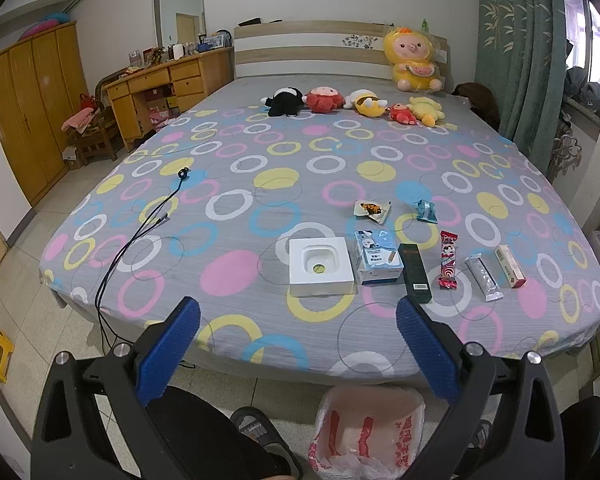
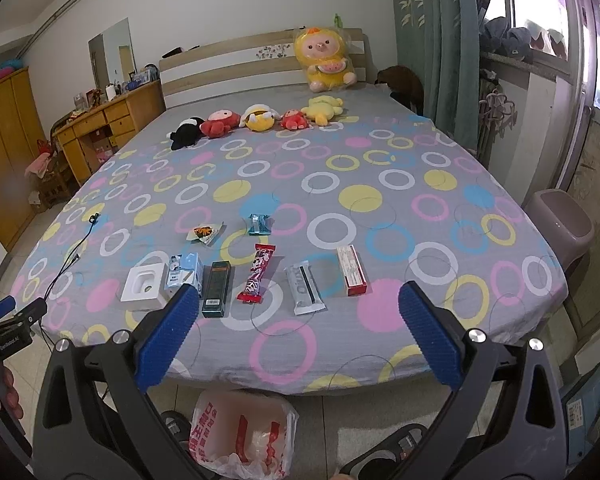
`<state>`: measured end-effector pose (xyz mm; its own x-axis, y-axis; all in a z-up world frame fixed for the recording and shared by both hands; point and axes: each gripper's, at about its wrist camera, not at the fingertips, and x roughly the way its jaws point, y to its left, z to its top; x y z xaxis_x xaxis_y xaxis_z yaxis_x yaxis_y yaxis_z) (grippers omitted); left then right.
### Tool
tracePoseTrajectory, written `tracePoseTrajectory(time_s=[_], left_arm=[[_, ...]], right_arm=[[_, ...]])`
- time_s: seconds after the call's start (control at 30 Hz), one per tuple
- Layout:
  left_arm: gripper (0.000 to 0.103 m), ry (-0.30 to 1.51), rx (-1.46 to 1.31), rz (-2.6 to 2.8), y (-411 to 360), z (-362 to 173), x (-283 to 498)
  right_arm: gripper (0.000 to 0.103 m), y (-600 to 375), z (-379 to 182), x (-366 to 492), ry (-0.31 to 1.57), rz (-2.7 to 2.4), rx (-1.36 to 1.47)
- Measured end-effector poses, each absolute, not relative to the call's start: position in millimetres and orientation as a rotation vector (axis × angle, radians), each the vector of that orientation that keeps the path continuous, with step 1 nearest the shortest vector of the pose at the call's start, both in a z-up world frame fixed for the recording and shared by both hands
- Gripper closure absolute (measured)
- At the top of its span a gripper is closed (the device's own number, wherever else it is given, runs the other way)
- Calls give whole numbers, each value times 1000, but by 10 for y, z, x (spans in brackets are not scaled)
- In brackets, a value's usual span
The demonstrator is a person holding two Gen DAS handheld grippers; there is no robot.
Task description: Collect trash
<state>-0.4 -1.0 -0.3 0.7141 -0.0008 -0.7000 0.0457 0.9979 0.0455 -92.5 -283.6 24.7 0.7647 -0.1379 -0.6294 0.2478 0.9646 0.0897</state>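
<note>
Lying lengthwise toward headboard: red candy wrapper (image 2: 257, 274); left hand-held gripper (image 1: 298, 318), right hand-held gripper (image 2: 299, 304) spread, empty.

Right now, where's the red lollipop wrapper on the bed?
In both wrist views the red lollipop wrapper lies in the front row near the bed's foot edge, between the dark green box and the silver wrapper.

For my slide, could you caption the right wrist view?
Open right tool faces wrappers and boxes on the bed, bag below.
</note>
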Motion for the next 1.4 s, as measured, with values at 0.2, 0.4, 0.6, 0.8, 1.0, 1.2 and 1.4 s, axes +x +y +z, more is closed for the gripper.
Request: tracePoseTrajectory(time_s=[0.2, 0.4, 0.6, 0.8, 1.0, 1.2, 1.4], left_arm=[[7, 778, 60, -25, -3, -5, 3], [7, 778, 60, -26, -3, -6, 4], [7, 779, 60, -25, -4, -6, 5], [7, 781, 62, -24, -15, -10, 3], [7, 782, 60, -27, 18, -44, 11], [7, 783, 59, -28, 16, -49, 15], [7, 783, 59, -26, 13, -44, 14]], right_arm=[[5, -2838, 231, -926, 671, -209, 176], [5, -2834, 233, -925, 671, -210, 178], [5, -2838, 233, -922, 673, -210, 178], [5, -2836, 221, -929, 673, -208, 177], [5, -2821, 203, -935, 674, -208, 175], [5, -2821, 197, -936, 675, -209, 178], [5, -2824, 193, -935, 675, -207, 178]])
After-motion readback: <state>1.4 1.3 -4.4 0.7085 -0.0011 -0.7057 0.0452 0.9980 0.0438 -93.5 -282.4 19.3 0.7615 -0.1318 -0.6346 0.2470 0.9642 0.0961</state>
